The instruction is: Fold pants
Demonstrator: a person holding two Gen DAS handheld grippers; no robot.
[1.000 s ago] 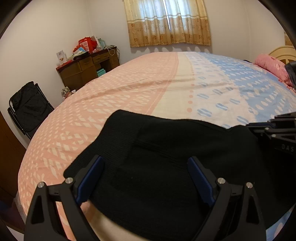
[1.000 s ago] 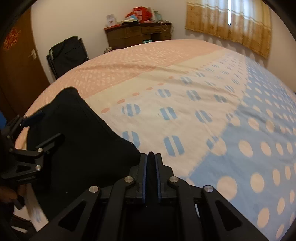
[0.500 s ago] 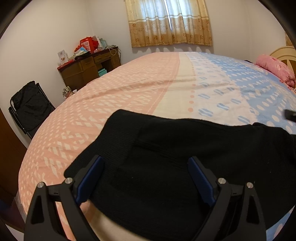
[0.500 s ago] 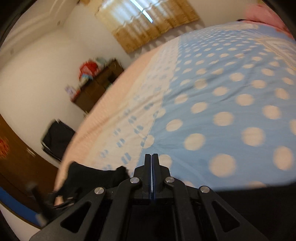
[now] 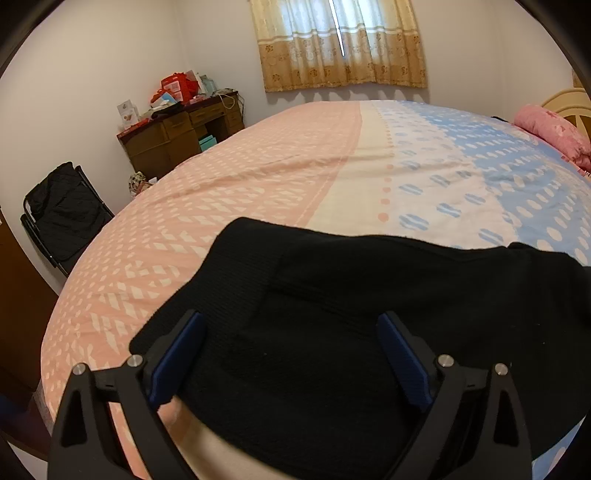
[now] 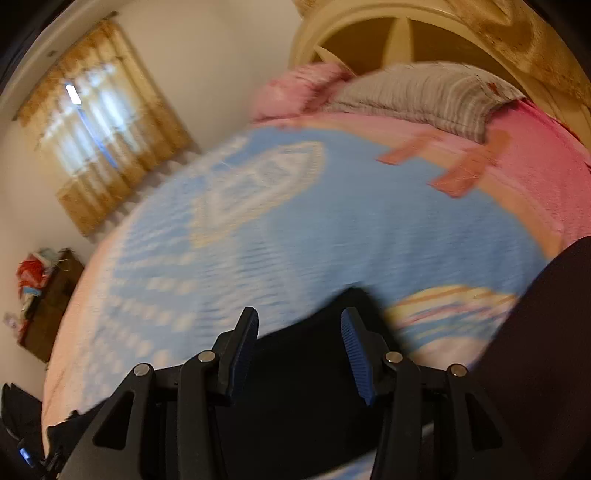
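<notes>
Left tongs (image 5: 290, 354) first: jaws spread wide, blue pads apart, hovering just over the black pants (image 5: 351, 332) with nothing pinched. The fabric fills the gap between the fingers but the pads are not pressing it. The pants lie flat on the near edge of the bed (image 5: 258, 192), running from about seven o'clock in the left view off to three o'clock, one rounded corner poking up toward eleven o'clock.

Over to the right tongs (image 6: 299, 347): jaws have just been opening, now standing partly apart, and the picture is smeared with motion. Dark pants cloth (image 6: 314, 391) sits below and between the fingers; the pads are not closed on it. A dark mass at four o'clock in this view is too blurred to name.

Outward from there: the bedsheet goes pink on the left, cream in the middle, blue with pale dots on the right. A pink pillow (image 5: 550, 129) at two o'clock, a cream headboard (image 6: 406, 26) at twelve o'clock in the right view. Curtains (image 5: 340, 40) at twelve o'clock in the left view, a cluttered wooden desk (image 5: 181, 136) at ten o'clock, a black folding chair (image 5: 59, 214) at nine o'clock.
</notes>
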